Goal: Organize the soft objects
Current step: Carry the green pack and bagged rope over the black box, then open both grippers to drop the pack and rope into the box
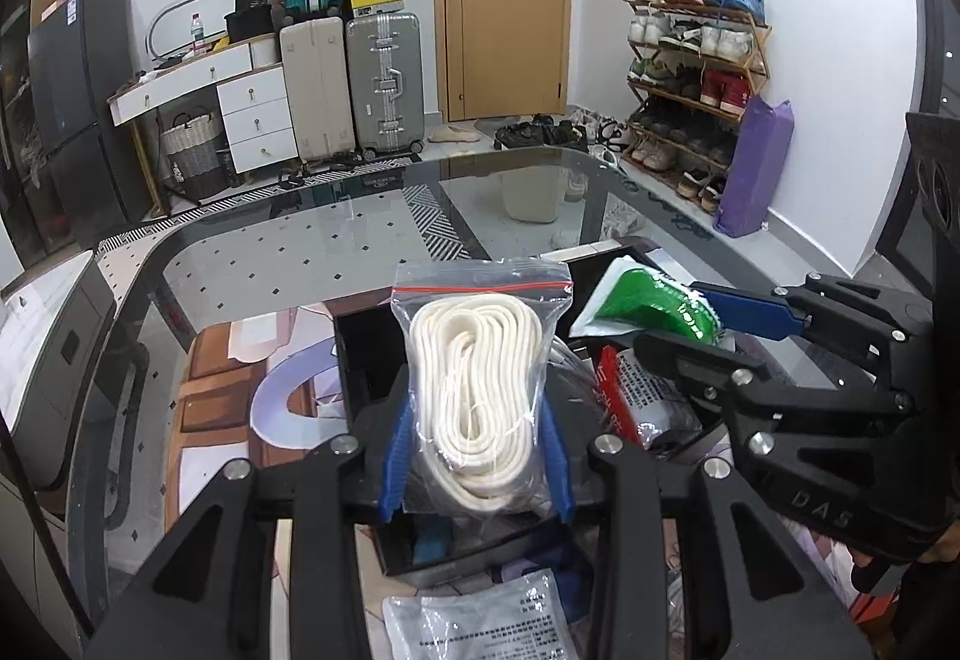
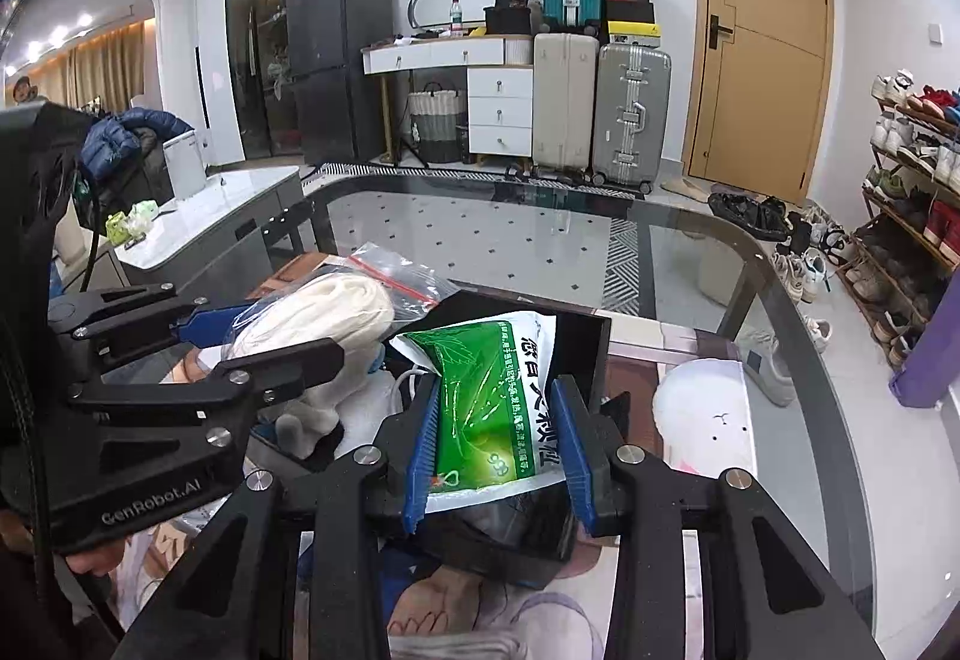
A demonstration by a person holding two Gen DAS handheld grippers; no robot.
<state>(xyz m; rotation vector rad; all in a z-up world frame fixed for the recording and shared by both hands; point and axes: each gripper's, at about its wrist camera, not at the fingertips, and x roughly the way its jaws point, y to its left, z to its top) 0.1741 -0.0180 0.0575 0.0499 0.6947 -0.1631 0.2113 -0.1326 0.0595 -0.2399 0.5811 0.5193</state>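
My left gripper (image 1: 477, 456) is shut on a clear zip bag of coiled white rope (image 1: 477, 384), held upright over a black box (image 1: 366, 348) on the glass table. In the right wrist view that bag of white rope (image 2: 336, 312) shows at the left with the left gripper (image 2: 240, 336) on it. My right gripper (image 2: 498, 450) is shut on a green and white packet (image 2: 486, 396), also above the black box (image 2: 585, 348). From the left wrist view the green packet (image 1: 654, 300) sits in the right gripper (image 1: 708, 324) at the right.
A red and white packet (image 1: 636, 396) lies in the box, and a clear printed bag (image 1: 480, 624) lies near the front. The glass table (image 1: 270, 252) stretches ahead over a printed mat (image 2: 702, 420). Suitcases (image 1: 354, 84), a door and a shoe rack (image 1: 696, 78) stand beyond.
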